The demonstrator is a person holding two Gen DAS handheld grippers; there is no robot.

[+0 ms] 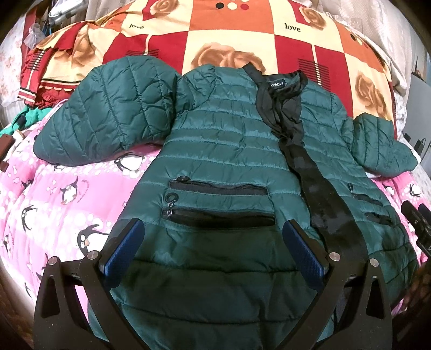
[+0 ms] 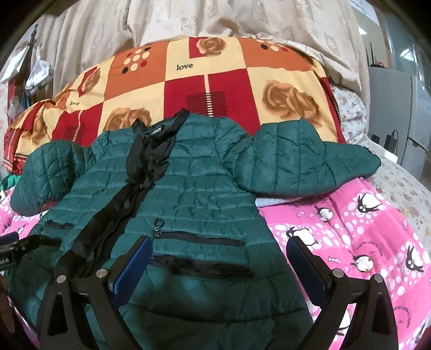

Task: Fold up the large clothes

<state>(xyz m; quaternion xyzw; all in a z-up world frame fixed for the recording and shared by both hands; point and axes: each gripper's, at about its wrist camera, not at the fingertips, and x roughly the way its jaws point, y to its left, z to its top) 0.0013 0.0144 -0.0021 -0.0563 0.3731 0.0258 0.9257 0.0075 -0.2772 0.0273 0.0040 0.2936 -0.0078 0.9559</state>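
A dark green quilted jacket (image 1: 221,150) lies face up on the bed, collar far, hem near, both sleeves spread sideways. Its black front band (image 1: 317,188) runs down the middle. My left gripper (image 1: 214,228) hovers open over the jacket's left front panel, just below the two zip pockets (image 1: 218,202). In the right wrist view the same jacket (image 2: 188,188) fills the centre, and my right gripper (image 2: 219,247) is open above the right front panel and its pockets (image 2: 199,250). Neither holds any cloth. The right gripper shows at the left view's right edge (image 1: 417,218).
A pink penguin-print quilt (image 1: 54,193) covers the bed under the jacket. A red, orange and cream rose-pattern blanket (image 2: 215,83) is heaped behind the collar. Beige curtains (image 2: 215,18) hang at the back. A grey appliance (image 2: 393,113) stands far right.
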